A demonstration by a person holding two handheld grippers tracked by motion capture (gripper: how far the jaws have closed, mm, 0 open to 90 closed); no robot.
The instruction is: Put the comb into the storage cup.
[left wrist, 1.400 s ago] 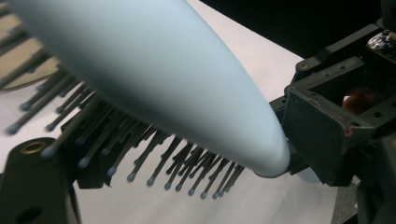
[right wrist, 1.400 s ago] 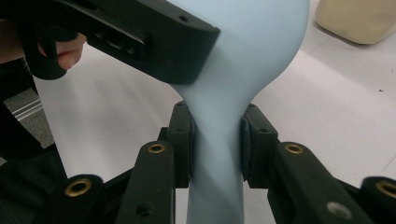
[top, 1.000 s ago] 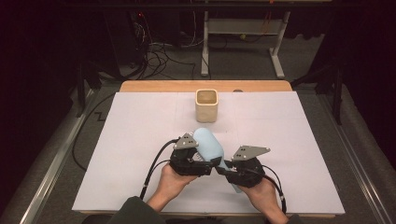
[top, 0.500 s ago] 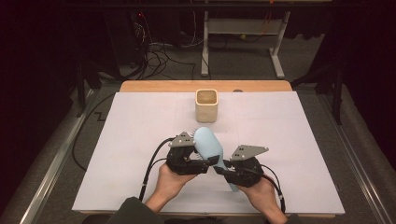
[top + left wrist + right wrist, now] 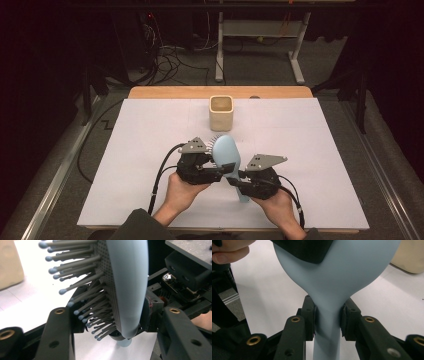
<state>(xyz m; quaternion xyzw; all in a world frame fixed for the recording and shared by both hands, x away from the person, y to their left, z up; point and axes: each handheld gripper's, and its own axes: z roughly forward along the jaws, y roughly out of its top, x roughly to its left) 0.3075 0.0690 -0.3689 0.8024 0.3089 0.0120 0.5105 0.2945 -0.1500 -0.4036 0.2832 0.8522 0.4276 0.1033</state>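
Looks roughly halfway through what reads as getting the hairbrush (image 5: 227, 154) into the beige cup (image 5: 221, 112). Already off the white desk (image 5: 325, 150) and up in the air, on the near side of the cup and well apart from it, tilted with the head toward the cup and the handle end pointing away from it, down and low over the desk. Gripped at two places. On the side farther from the cup, pinched at the narrow neck by the right tool (image 5: 327, 317), jaws drawn in part-way and pads pressed flat on both sides of the neck. Nearer the cup, caught at the lower end of the head by the left tool (image 5: 112, 322), jaws having just been closing, now narrow, one on the bristles (image 5: 75, 287), the other against the smooth back. Seen from above, flanked by the left tool (image 5: 220, 169) and the right tool (image 5: 236, 181), both on the near side of the cup. Seems a change of grip more than a carry. Left to do, as a judgement: let go with one tool, bring the brush across to the cup, turn it upright and lower it in. Nothing in the cup yet, as far as can be made out.
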